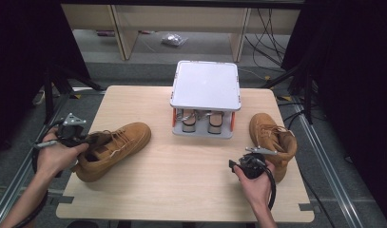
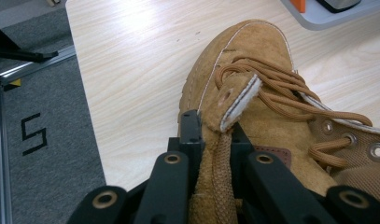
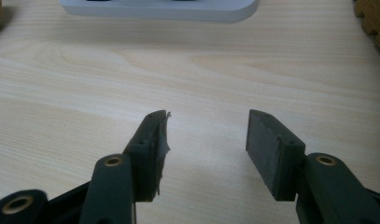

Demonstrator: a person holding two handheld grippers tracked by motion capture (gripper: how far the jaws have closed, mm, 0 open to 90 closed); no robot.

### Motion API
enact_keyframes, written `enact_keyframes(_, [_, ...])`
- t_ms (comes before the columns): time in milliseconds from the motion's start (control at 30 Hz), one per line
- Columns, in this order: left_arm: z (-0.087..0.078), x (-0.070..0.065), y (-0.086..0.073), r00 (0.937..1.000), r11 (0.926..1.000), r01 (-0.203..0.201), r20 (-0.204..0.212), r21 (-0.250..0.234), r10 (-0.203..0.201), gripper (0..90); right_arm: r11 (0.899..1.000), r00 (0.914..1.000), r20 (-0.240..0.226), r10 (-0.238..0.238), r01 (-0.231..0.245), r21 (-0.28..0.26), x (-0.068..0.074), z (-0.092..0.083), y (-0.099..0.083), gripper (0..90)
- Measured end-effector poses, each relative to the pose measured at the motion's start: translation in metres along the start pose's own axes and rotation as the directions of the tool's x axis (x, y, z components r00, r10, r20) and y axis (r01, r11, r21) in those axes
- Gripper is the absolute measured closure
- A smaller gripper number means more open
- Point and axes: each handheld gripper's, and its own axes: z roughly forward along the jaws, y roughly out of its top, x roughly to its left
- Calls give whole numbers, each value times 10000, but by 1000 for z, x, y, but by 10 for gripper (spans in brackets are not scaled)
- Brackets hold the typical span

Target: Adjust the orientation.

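**Left boot gripped, right boot waiting**

At the table's left edge, the left gripper (image 2: 211,135) is clamped on the heel collar of the tan boot (image 1: 116,148) lying on its side. The right gripper (image 3: 206,140) hangs released above bare table (image 1: 191,171) — the second boot (image 1: 271,140) stands untouched beside it. By the look of it, work has barely begun, and the shoe rack (image 1: 205,97) already holds a pair.

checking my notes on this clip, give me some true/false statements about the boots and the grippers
1. The left gripper is clamped on the tongue of the left boot. True.
2. The right gripper holds the right boot. False: its jaws stand open over bare table.
3. Both boots stand on the grey rack. False: they lie on the table either side of it.
4. The rack's lower shelf holds a pair of shoes. True.
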Motion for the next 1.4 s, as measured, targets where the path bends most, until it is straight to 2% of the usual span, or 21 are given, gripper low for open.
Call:
enact_keyframes(33, [0,1,0,10000,10000,-15,-30,-23,15,827,9997,9997,61,-245,246,-80,-2,1,-1,490])
enact_keyframes(133, [-1,1,1,9999,9998,49,-149,-177,-52,828,10000,10000,25,38,-38,-6,0,0,0,490])
enact_keyframes(267, [-2,3,2,9996,9998,18,-274,-211,-24,828,10000,10000,66,-34,35,-34,0,2,0,490])
enact_keyframes(300, [-2,4,3,9996,9997,75,-255,-227,-81,828,9996,9996,101,-259,260,-125,-2,3,-1,490])
enact_keyframes(367, [-3,4,4,9994,9994,78,-330,-325,-89,829,9994,9995,39,-306,307,-126,-2,3,-1,490])
enact_keyframes(467, [-5,5,7,9993,9987,202,-318,-468,-217,829,9994,9996,49,-291,292,-171,-2,3,0,490])
enact_keyframes(533, [-5,5,10,9992,9981,227,-317,-574,-245,829,10000,10000,43,36,-35,-82,1,2,0,491])
enact_keyframes(633, [-6,5,13,9991,9973,276,-312,-682,-298,829,9998,9998,75,175,-175,-14,2,2,0,491])
enact_keyframes(667, [-6,5,14,9990,9970,273,-341,-724,-298,829,9998,9999,17,-147,148,-125,-1,2,0,490])
enact_keyframes(700, [-6,5,15,9989,9968,297,-345,-739,-323,829,9999,10000,17,51,-51,-104,1,2,0,491])
enact_keyframes(733, [-5,5,17,9986,9959,361,-357,-829,-392,829,9994,9996,35,-284,285,-198,-2,3,-1,491])
enact_keyframes(800, [-5,5,18,9984,9954,391,-362,-878,-424,829,10000,10000,57,8,-8,-16,0,0,0,491])
enact_keyframes(833, [-5,5,19,9984,9954,375,-384,-881,-411,830,9997,9997,102,-237,238,-95,-1,1,-1,491])
enact_keyframes(933, [-5,5,23,9982,9948,377,-435,-949,-419,830,9996,9996,102,-252,253,-104,-2,2,-1,491])
enact_keyframes(967, [-4,5,24,9981,9948,378,-457,-945,-422,830,9999,9999,118,-112,113,-57,-2,2,-1,491])
enact_keyframes(1067, [-4,6,26,9976,9941,417,-508,-1004,-470,830,9996,9997,100,-241,243,-154,-2,2,-1,491])
enact_keyframes(1100, [-4,6,27,9975,9937,433,-513,-1031,-488,830,9999,9999,110,35,-33,-148,0,2,-1,491])
enact_keyframes(1167, [-4,6,28,9973,9927,475,-502,-1107,-533,830,9999,9998,177,81,-78,-136,0,2,-1,491])
enact_keyframes(1200, [-4,6,29,9972,9924,488,-506,-1132,-548,830,9999,9999,117,-59,61,-121,-2,2,-1,491])
enact_keyframes(1233, [-4,7,30,9972,9923,484,-517,-1136,-545,830,9999,10000,3,-3,3,-123,-2,1,-1,491])
enact_keyframes(1400, [-4,7,35,9970,9914,502,-525,-1207,-569,830,9999,9999,120,40,-39,-131,-2,2,-2,491])
